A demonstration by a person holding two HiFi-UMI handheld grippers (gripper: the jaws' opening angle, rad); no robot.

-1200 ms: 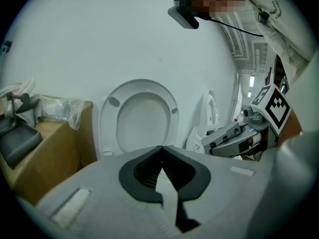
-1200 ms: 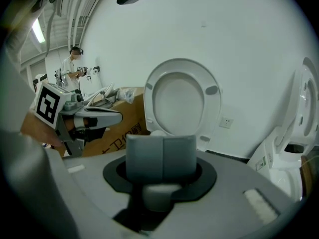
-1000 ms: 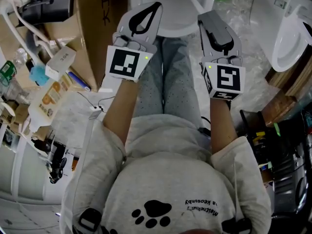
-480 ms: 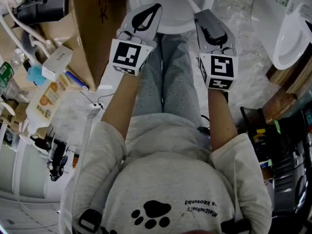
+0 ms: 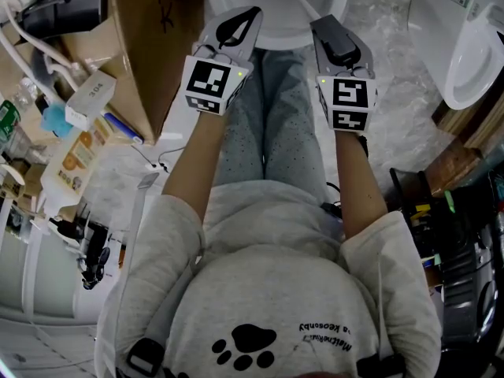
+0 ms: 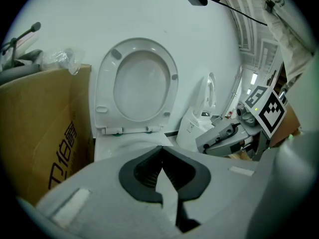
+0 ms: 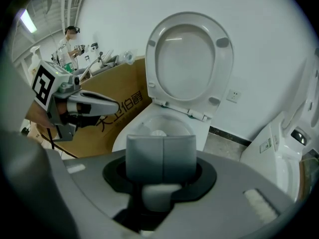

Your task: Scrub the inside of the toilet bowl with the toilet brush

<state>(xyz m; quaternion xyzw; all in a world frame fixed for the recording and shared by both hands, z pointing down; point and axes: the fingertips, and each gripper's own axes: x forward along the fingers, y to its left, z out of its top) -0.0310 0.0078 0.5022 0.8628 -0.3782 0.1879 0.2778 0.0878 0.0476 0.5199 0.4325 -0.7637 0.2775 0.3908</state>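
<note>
Left gripper (image 6: 160, 151): dark ribbed pads pressed together at the tips, nothing between them. Right gripper (image 7: 162, 146): smooth grey pads closed flat against each other, nothing gripped. Both held side by side over the person's grey dotted trousers (image 5: 264, 132), pointing at the glossy white ceramic toilet bowl (image 7: 130, 119). White toilet brush (image 7: 159, 132) stood inside the bowl, apart from both grippers. Oval white plastic seat and lid (image 7: 189, 59) were tipped up against the plain white wall (image 6: 149, 14). A brown corrugated cardboard box with dark print (image 6: 40, 133) stood just beside the bowl on the left gripper's side. A second white toilet (image 5: 472, 46) sat off to the right, with crinkled clear plastic sheeting (image 5: 394, 30) on the grey floor between. Cluttered bottles and cables lay at far left. Compared with a second ago, both marker cubes had shifted up toward the bowl, the right one more; the pads were as closed as before.
</note>
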